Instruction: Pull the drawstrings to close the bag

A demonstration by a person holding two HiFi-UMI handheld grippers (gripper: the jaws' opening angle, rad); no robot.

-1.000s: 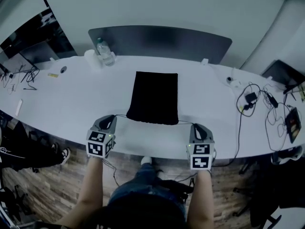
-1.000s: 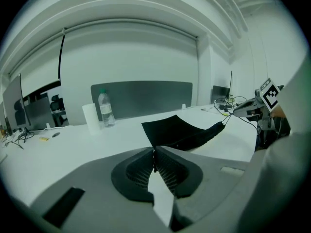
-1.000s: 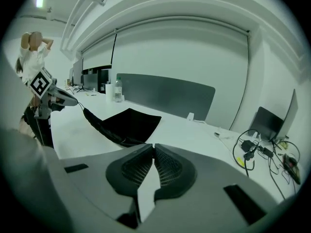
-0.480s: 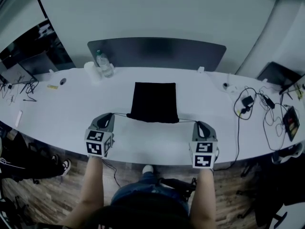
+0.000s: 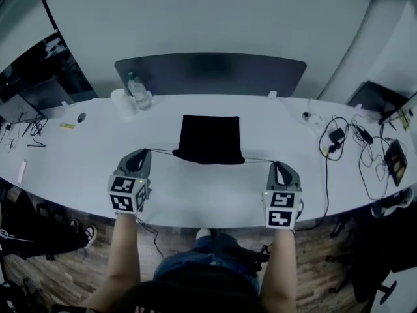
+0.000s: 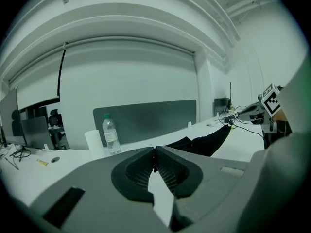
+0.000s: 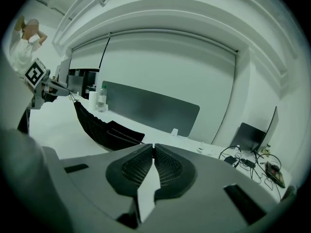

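A black drawstring bag (image 5: 210,137) lies in the middle of the white table (image 5: 78,155), its near mouth edge gathered and raised. A thin drawstring (image 5: 161,151) runs left from that edge into my left gripper (image 5: 144,153), which is shut on it. Another drawstring (image 5: 259,160) runs right into my right gripper (image 5: 277,165), also shut on it. In the left gripper view the bag (image 6: 206,140) hangs towards the right gripper (image 6: 265,111), beyond my left gripper (image 6: 154,160). The right gripper view has the bag (image 7: 99,127) stretching to the left gripper (image 7: 41,85), past my right gripper (image 7: 153,152).
A water bottle (image 5: 135,90) and a white cup (image 5: 120,100) stand at the back left. A dark partition panel (image 5: 208,74) runs along the table's far edge. Cables and chargers (image 5: 342,139) lie at the right, near a laptop (image 5: 373,96).
Both grippers have risen and drawn a little further apart with the strings taut. The bag's near edge has lifted and bunched narrower, and the bag looks shorter.
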